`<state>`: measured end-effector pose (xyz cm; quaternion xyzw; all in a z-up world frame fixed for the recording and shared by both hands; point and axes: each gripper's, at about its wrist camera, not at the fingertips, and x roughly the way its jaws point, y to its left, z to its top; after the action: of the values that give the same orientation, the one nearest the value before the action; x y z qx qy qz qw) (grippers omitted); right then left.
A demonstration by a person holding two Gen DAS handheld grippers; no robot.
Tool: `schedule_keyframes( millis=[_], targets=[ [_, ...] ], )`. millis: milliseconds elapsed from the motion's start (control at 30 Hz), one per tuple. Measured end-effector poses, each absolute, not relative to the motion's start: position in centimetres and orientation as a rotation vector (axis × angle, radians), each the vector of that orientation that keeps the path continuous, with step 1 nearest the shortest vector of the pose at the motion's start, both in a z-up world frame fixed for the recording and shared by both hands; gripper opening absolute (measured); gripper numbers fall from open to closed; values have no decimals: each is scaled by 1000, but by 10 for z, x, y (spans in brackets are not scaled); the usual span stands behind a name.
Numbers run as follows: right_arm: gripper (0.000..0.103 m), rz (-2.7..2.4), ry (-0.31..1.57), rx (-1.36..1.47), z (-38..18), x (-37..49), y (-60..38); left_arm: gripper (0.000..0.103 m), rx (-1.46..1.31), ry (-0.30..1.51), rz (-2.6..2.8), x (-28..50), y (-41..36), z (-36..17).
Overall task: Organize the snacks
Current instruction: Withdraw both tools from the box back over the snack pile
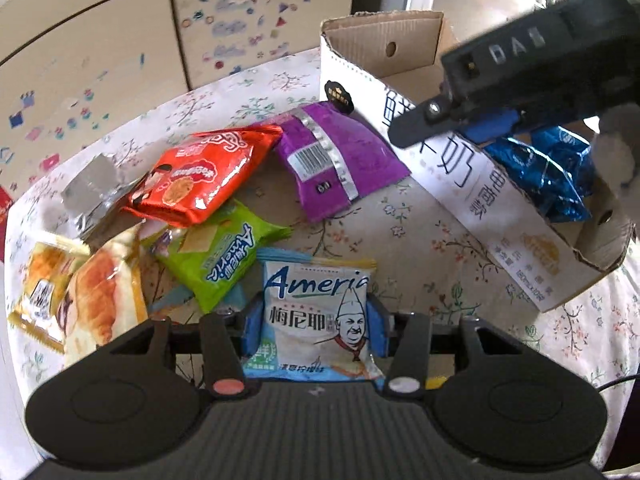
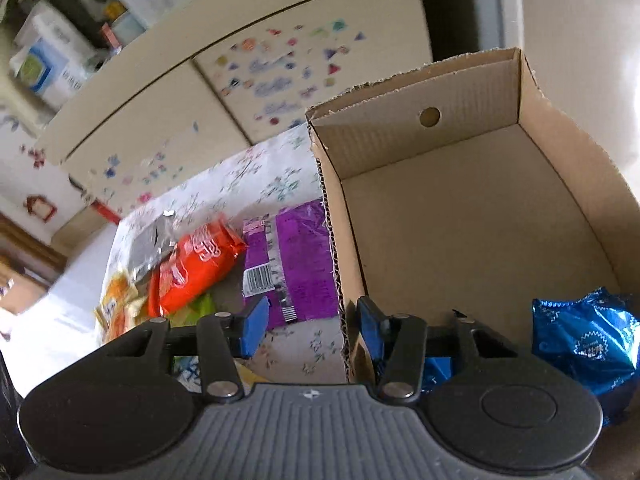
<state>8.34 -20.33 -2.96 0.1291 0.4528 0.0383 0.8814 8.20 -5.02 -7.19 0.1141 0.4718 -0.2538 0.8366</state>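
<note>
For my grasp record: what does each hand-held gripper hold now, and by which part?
Left hand-held gripper grips the light-blue Ameria packet by its two side edges. Right hand-held gripper holds nothing; its pads straddle the cardboard box wall.

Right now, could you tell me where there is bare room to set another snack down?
Most of the box floor is bare; only blue packets fill its near corner. The cloth between purple packet and box is free. The left pile around the red packet is crowded.
</note>
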Motion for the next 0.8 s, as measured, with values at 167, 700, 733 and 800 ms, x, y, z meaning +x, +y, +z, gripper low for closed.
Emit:
schedule_keyframes(
  millis=[167, 700, 733, 800],
  targets=[
    [57, 63, 870, 275, -14, 84, -199, 49, 211, 1000, -529, 77, -47, -66],
    [57, 186, 868, 245, -24, 104, -160, 49, 35, 1009, -448, 82, -7, -53],
    [57, 174, 870, 222, -26, 105, -156, 49, 22, 1009, -434, 83, -4, -52],
    [57, 159, 880, 188, -30, 107, -150, 49, 1, 1013, -407, 84, 1, -52]
  ],
)
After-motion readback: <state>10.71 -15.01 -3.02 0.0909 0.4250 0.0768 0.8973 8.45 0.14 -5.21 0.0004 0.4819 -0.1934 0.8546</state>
